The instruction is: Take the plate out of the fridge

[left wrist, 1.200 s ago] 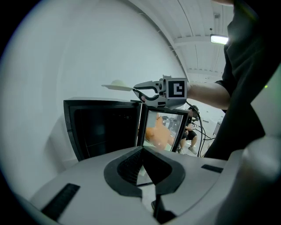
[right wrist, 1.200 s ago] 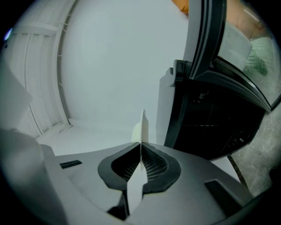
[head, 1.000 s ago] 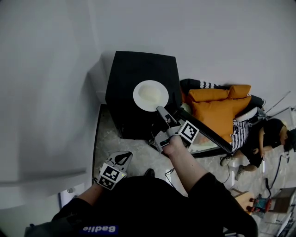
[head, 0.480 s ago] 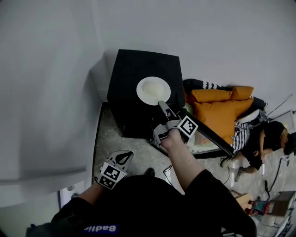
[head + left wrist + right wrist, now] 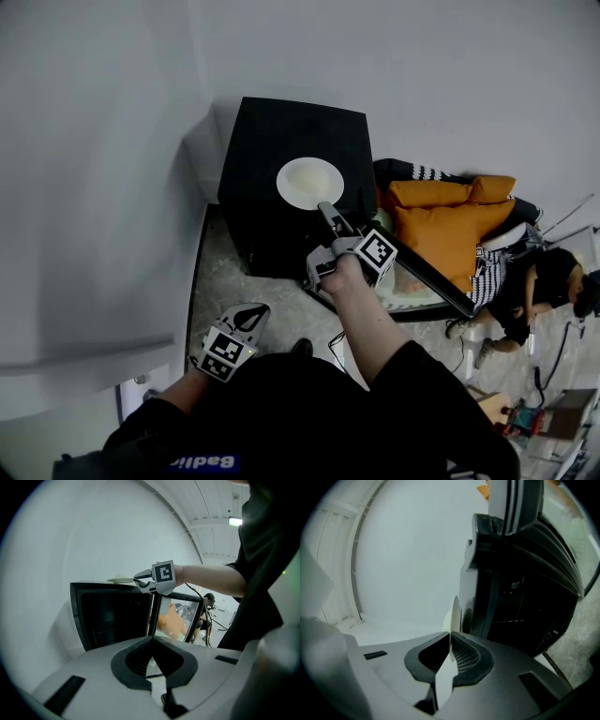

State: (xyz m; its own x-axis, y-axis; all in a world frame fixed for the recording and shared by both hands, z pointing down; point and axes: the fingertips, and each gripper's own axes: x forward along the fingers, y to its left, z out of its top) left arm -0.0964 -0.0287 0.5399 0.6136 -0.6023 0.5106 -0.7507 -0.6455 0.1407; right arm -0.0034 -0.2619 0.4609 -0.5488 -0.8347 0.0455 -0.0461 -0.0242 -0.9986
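Plate (image 5: 307, 181) out of mini fridge (image 5: 272, 141), rim pinched in nearly-shut R gripper (image 5: 325, 212); L gripper (image 5: 251, 317) closed, empty. Next, prob.: to be laid flat on fridge top, grip released.

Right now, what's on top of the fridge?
A white plate over the top of the black fridge, its near rim clamped in the right gripper. The top under it is covered, so whether the plate touches down can't be told.

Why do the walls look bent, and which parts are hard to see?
Head view: wide lens bows the wall; the fridge is near-featureless black. Left gripper view: dark corners, ceiling lamp glares. Right gripper view: the plate rim up close is soft.
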